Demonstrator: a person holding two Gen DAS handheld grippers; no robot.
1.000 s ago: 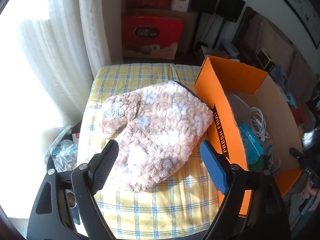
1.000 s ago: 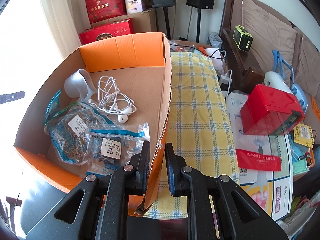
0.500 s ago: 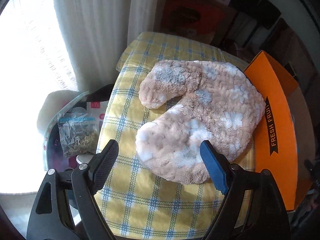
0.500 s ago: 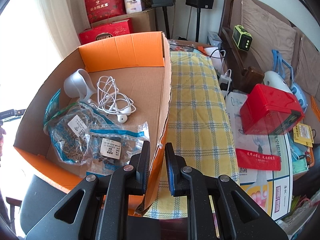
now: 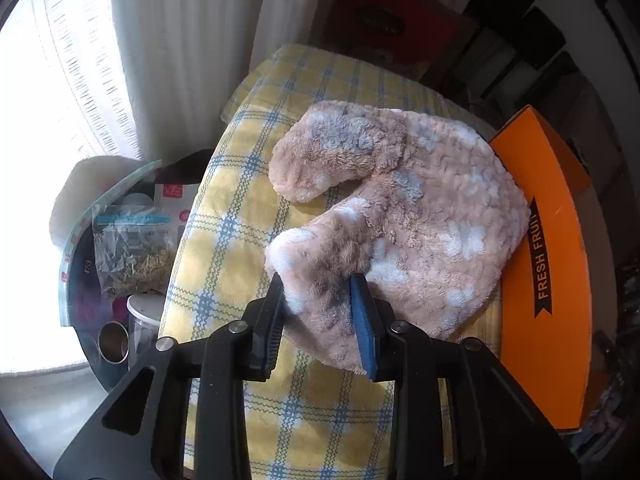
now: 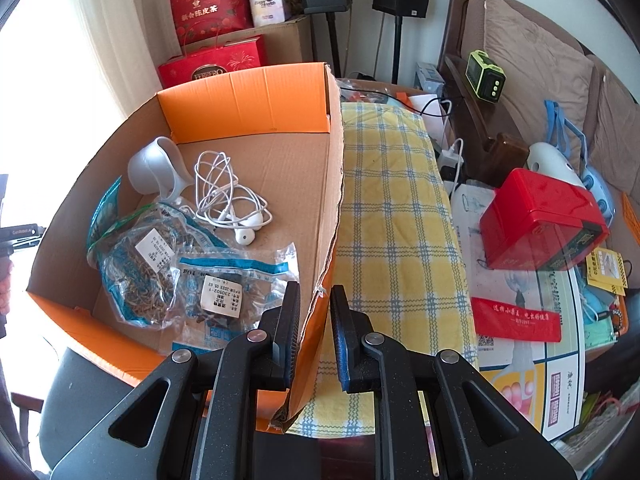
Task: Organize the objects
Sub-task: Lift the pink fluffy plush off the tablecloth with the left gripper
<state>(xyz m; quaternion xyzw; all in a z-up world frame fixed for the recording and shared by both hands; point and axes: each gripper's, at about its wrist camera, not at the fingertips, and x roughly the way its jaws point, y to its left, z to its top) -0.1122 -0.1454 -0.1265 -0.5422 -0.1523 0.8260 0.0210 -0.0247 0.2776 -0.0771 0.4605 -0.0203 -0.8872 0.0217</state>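
A fluffy pink-and-white plush piece [image 5: 420,216] lies on the yellow checked cloth [image 5: 224,248], beside the orange cardboard box [image 5: 552,216]. My left gripper [image 5: 318,292] is closing its jaws on the plush's near lobe, and the pile bunches up between the pads. In the right wrist view my right gripper [image 6: 316,304] is shut on the right-hand wall of the orange box [image 6: 248,100]. Inside the box lie white earphones [image 6: 228,200], a white cup [image 6: 154,168] and bags of dried goods [image 6: 140,256].
A bag of dried herbs [image 5: 128,248] and small jars sit on a low stand left of the cloth, under the curtain [image 5: 180,40]. Right of the checked cloth [image 6: 392,208] are a red box [image 6: 540,224], papers and a sofa. Gift boxes [image 6: 208,8] stand behind.
The left gripper came down toward the plush's near lobe, then its wide-open jaws closed onto it. The right gripper and the box have not moved.
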